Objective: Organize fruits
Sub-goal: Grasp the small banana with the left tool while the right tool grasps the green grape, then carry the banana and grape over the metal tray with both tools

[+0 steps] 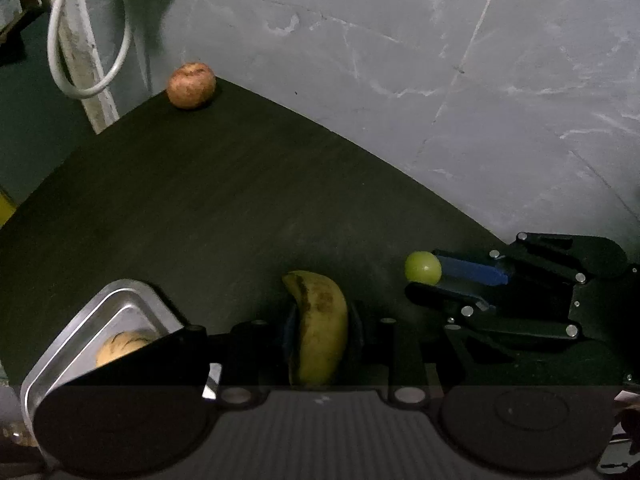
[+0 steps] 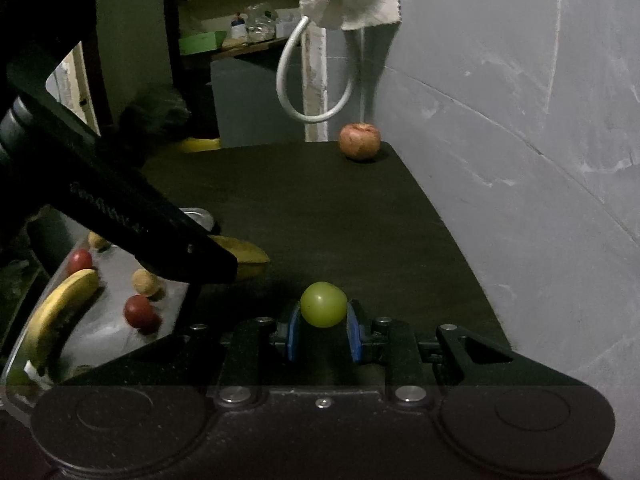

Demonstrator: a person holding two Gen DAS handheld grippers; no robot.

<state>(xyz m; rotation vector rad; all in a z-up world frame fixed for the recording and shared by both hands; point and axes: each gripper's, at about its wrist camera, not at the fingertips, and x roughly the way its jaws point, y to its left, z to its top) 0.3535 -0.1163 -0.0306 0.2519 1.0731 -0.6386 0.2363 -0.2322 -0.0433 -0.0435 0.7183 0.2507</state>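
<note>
My left gripper [image 1: 318, 322] is shut on a spotted yellow banana [image 1: 320, 324], held just right of the metal tray [image 1: 100, 316]. My right gripper [image 2: 323, 320] is shut on a small green round fruit [image 2: 323, 305]; its blue pads [image 2: 294, 336] press both sides. The same green fruit [image 1: 423, 267] and right gripper [image 1: 420, 280] show at the right of the left wrist view. A reddish apple [image 1: 191, 85] sits at the far corner of the dark table; it also shows in the right wrist view [image 2: 359, 141]. The held banana's tip [image 2: 244, 256] shows behind the left gripper's body.
The tray [image 2: 100, 332] holds another banana [image 2: 60, 316], two red fruits [image 2: 138, 311] and small tan fruits [image 2: 145, 282]. A white hose loop [image 2: 312, 80] hangs beyond the table's far edge. A grey marbled wall [image 1: 440, 80] borders the table on the right.
</note>
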